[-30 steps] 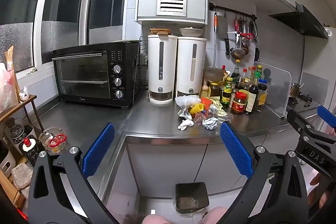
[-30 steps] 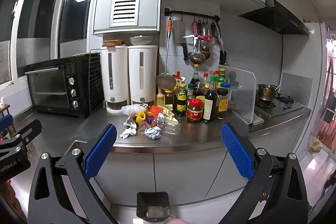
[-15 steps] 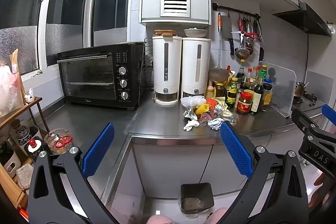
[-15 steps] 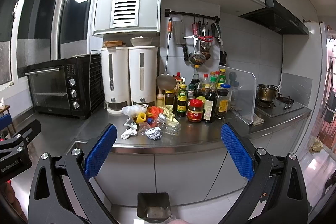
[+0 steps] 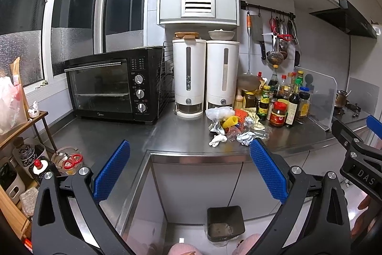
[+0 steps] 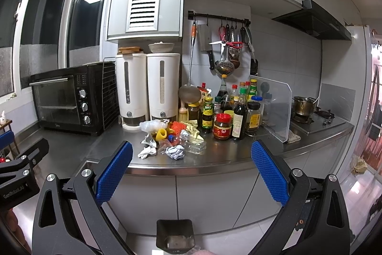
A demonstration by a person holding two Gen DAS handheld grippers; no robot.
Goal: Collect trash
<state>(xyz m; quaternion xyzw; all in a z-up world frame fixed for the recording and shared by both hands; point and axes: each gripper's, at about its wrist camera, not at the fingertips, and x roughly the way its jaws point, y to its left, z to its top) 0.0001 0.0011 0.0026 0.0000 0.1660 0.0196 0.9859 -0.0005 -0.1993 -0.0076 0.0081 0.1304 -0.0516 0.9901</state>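
A pile of trash [image 5: 235, 127] lies on the steel counter: crumpled foil, white tissue, a clear plastic bag, yellow and orange foam netting. It also shows in the right wrist view [image 6: 173, 136]. A small black bin [image 5: 225, 222] stands on the floor below the counter and shows in the right wrist view too [image 6: 174, 234]. My left gripper [image 5: 189, 170] is open and empty, well short of the counter. My right gripper [image 6: 191, 170] is open and empty, also back from the counter edge.
A black toaster oven [image 5: 114, 87] sits at the left. Two white dispensers [image 5: 205, 75] stand behind the trash. Sauce bottles and jars [image 6: 229, 111] crowd its right side, then a clear splash guard [image 6: 274, 106] and a stove with a pot [image 6: 304, 105]. A wooden shelf [image 5: 16, 135] stands far left.
Both grippers have risen and edged slightly toward the counter; the trash pile and bin sit a little lower in view. Both stay open.
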